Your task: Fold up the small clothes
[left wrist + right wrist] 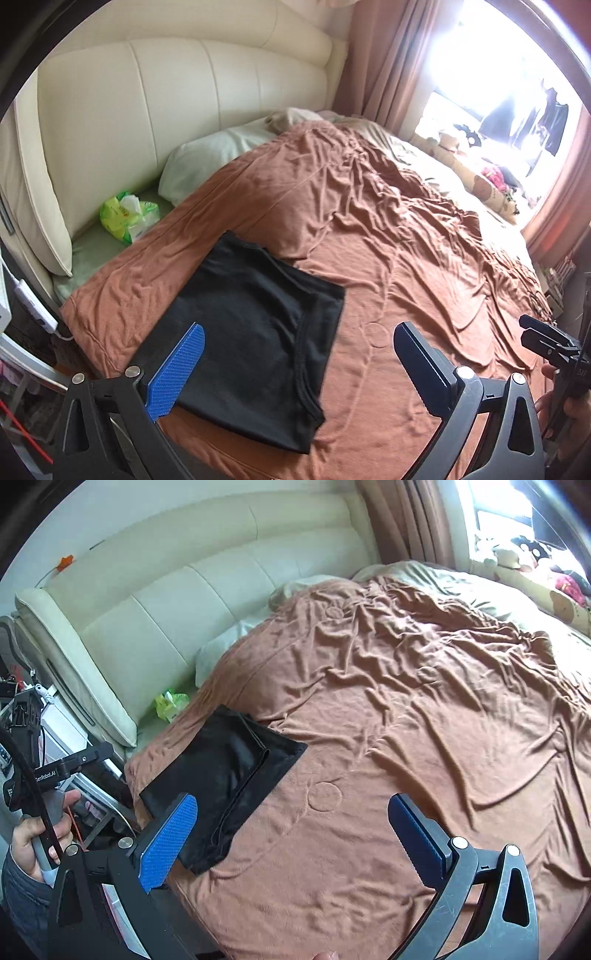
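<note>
Black garment (255, 332) lies folded on bed (406, 240). Left gripper (295, 369) and right gripper (291, 834) fingers spread, empty. Risk: a snagged hem undoes the fold.

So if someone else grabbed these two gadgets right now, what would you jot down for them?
Left hand-held gripper: open, holding nothing, hovering over the black garment.
Right hand-held gripper: open, empty, over the brown blanket just right of the garment.
The garment lies on the blanket near the bed's edge, already folded into a rough rectangle, layered edges showing.
Done: the folding so far looks neat.
Left: probably one more fold or a tidy-up; no other clothes to fold are clearly in view.
</note>
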Motion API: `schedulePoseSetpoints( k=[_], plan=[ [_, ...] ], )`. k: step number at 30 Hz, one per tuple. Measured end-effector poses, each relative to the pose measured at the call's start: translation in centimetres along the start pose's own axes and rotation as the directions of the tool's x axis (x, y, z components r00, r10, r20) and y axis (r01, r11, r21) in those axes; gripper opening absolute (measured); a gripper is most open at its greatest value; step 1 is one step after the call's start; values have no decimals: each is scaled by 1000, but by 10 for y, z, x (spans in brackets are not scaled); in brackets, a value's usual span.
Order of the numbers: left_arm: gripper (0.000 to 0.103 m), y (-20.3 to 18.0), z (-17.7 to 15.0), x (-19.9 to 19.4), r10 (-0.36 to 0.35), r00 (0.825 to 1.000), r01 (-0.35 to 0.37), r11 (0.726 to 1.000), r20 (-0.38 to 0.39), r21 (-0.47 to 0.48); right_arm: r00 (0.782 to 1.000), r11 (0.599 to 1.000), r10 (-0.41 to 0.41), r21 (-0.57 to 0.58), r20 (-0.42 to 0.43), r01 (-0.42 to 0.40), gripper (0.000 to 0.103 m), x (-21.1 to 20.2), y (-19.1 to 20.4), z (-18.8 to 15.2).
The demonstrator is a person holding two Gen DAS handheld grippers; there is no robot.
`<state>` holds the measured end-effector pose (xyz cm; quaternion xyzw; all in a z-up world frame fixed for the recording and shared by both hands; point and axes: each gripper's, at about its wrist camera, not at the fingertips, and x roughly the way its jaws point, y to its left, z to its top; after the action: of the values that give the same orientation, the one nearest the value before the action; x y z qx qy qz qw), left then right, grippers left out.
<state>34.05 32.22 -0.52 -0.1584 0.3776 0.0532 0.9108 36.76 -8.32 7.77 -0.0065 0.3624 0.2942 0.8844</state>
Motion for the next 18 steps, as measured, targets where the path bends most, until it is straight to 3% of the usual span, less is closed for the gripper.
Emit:
schedulePoseSetpoints(
  k=[18],
  plan=[
    [103,-90,-62,-100,-97,990,87,992,99,92,984,995,-103,10,148,103,103,-176,-8,-76]
  ],
)
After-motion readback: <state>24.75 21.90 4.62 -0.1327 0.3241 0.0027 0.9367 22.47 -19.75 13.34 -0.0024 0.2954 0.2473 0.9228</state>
